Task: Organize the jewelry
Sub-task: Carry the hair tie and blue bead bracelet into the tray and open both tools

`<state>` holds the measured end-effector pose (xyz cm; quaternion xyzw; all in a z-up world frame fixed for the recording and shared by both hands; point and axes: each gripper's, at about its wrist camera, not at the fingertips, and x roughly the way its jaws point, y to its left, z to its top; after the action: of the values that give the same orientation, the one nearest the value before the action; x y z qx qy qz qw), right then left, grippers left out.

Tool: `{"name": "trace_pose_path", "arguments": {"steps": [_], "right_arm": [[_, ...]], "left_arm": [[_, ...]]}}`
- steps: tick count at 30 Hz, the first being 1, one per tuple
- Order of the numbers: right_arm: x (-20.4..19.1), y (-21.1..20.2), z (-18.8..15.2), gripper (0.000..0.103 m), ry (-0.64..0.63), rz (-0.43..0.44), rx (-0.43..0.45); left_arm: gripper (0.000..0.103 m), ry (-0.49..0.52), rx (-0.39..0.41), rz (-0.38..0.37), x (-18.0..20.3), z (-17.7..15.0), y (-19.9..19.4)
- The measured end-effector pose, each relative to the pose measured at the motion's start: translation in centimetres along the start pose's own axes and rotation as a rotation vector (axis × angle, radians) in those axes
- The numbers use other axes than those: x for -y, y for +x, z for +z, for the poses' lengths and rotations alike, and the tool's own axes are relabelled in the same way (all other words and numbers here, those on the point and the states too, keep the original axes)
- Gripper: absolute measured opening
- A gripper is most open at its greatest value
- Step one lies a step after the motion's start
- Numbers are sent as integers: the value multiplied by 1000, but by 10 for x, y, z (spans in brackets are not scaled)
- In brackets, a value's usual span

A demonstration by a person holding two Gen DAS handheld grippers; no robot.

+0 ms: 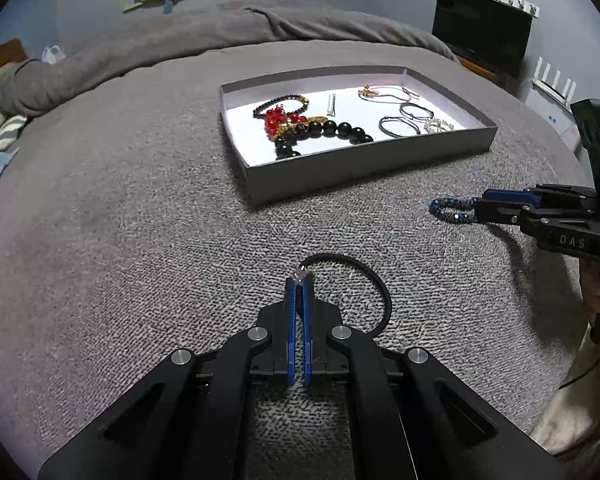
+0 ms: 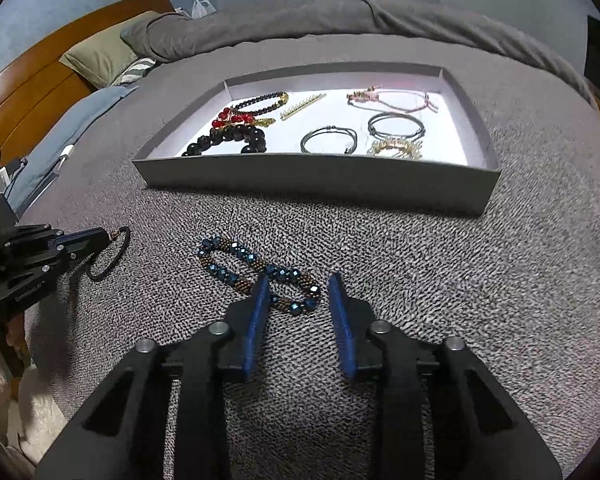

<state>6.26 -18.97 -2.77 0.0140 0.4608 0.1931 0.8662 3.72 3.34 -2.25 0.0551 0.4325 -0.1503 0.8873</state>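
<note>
On the grey bedspread, my left gripper (image 1: 299, 280) is shut on the metal clasp of a black cord bracelet (image 1: 382, 292), whose loop curls to the right of the fingers. The right wrist view shows the same left gripper (image 2: 109, 236) and black cord bracelet (image 2: 112, 260) at far left. A blue and bronze beaded bracelet (image 2: 228, 268) lies flat; its near end sits between the jaws of my right gripper (image 2: 298, 280), which stand apart, the right pad clear of the beads. From the left wrist view the right gripper (image 1: 478, 208) straddles that beaded bracelet (image 1: 448, 210).
A shallow grey tray (image 1: 360, 164) (image 2: 320, 176) beyond both grippers holds several bracelets, black and red beads and hair clips. A folded grey duvet (image 1: 220, 32) lies behind it. A wooden headboard (image 2: 40, 68) and pillows are at left, a dark screen (image 1: 480, 28) at right.
</note>
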Motion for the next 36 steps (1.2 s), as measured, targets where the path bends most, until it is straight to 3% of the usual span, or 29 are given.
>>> {"name": "trace_pose_path", "arguments": {"steps": [2,12,22,28,36], "right_arm": [[-1,-3,0,7,1,2,14],[-11,-42,17,7,-49,15,130],[3,-76,76,7,-68,-26,272],[10,-58,115,7,-55,-27,285],[8,-1,146,7,-60,-28,243]], "left_arm": [[4,3,3,-2,-1,-1,0],[4,33,73,-4,1,18,-24],[4,82,201,-49,16,81,-51],[4,79,152,-152,41,117,-8],[4,41,42,-186,58,130,60]]}}
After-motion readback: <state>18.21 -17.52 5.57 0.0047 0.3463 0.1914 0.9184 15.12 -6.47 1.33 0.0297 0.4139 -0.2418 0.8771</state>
